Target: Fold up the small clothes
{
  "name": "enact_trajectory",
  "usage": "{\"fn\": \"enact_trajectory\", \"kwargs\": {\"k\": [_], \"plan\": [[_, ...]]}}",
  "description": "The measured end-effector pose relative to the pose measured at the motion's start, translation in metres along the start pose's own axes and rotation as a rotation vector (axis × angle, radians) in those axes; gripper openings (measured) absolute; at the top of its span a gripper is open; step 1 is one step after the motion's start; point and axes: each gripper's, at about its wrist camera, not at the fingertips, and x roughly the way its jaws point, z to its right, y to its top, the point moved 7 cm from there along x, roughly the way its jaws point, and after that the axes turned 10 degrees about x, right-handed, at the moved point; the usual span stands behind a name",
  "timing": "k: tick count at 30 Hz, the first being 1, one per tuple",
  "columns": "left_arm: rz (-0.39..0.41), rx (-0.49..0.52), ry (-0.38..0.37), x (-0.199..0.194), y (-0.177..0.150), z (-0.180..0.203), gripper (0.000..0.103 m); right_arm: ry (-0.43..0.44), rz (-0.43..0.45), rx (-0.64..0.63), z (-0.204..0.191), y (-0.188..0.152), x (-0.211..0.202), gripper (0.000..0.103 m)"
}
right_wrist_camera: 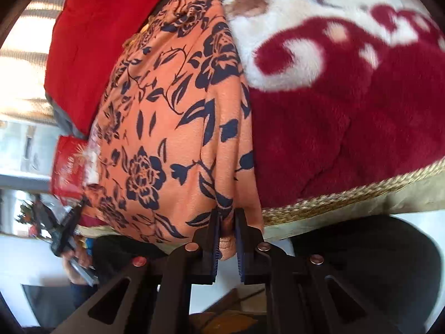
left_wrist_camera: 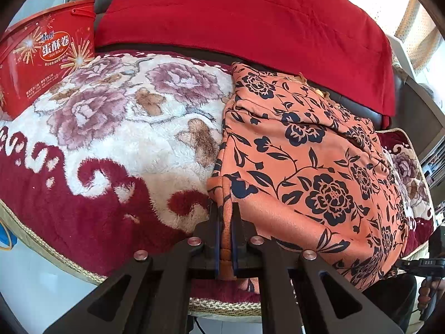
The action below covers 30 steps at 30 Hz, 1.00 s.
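Ideally both the left gripper (left_wrist_camera: 225, 208) and right gripper (right_wrist_camera: 227, 217), each clamped on the orange floral garment's (left_wrist_camera: 306, 167) near hem on the plush blanket (left_wrist_camera: 111, 139), lift together, keeping corners level

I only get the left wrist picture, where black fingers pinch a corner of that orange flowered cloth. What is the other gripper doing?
Observer: The right gripper is shut on another edge of the orange flowered cloth, near the blanket's gold braided border.
Operator: Is the cloth lifted or lying down there?
Observer: It drapes over the blanket, hanging past the border to the gripper's fingers.
Operator: Anything else near it?
Observer: The red egg-roll box shows beyond the cloth's far side, blurred.
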Motion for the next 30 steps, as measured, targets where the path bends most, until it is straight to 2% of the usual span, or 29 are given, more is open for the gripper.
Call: {"fn": "enact_trajectory", "kwargs": {"k": [3, 6, 8, 12, 16, 19, 20, 22, 24, 26, 28, 30], "plan": [[0.019, 0.002, 0.005, -0.008, 0.002, 0.000, 0.006, 0.025, 0.038, 0.009, -0.004, -0.002, -0.010, 0.007], [0.075, 0.001, 0.009, -0.028, 0.010, 0.000, 0.006, 0.108, 0.115, 0.040, -0.008, 0.002, -0.037, 0.006], [0.094, 0.014, 0.027, -0.033, 0.013, 0.001, 0.006, 0.128, 0.146, 0.049, -0.008, 0.005, -0.045, 0.006], [0.043, -0.001, 0.041, -0.021, 0.009, -0.001, 0.006, 0.179, 0.119, 0.106, 0.004, 0.009, -0.038, 0.006], [0.068, 0.047, 0.071, -0.026, 0.017, 0.005, 0.006, 0.188, 0.114, 0.090, 0.001, 0.015, -0.033, 0.006], [-0.019, 0.054, 0.079, -0.005, 0.012, 0.004, 0.006, 0.207, 0.078, 0.124, 0.001, 0.020, -0.021, 0.006], [-0.024, 0.069, 0.080, -0.003, 0.019, 0.006, 0.006, 0.227, 0.082, 0.111, -0.008, 0.027, -0.025, 0.006], [0.019, 0.113, 0.067, -0.011, 0.046, 0.013, 0.006, 0.266, 0.107, 0.045, -0.038, 0.051, -0.038, 0.006], [0.113, 0.157, 0.059, -0.026, 0.096, 0.022, 0.006, 0.301, 0.151, -0.026, -0.072, 0.086, -0.051, 0.005], [0.214, 0.178, 0.056, -0.035, 0.153, 0.025, 0.006, 0.366, 0.240, -0.087, -0.114, 0.141, -0.072, 0.000], [0.286, 0.162, 0.055, -0.029, 0.203, 0.023, 0.006, 0.406, 0.389, -0.136, -0.155, 0.212, -0.096, 0.000], [0.277, 0.145, 0.070, 0.006, 0.245, 0.018, 0.007, 0.443, 0.431, -0.094, -0.167, 0.262, -0.092, 0.001]]}}
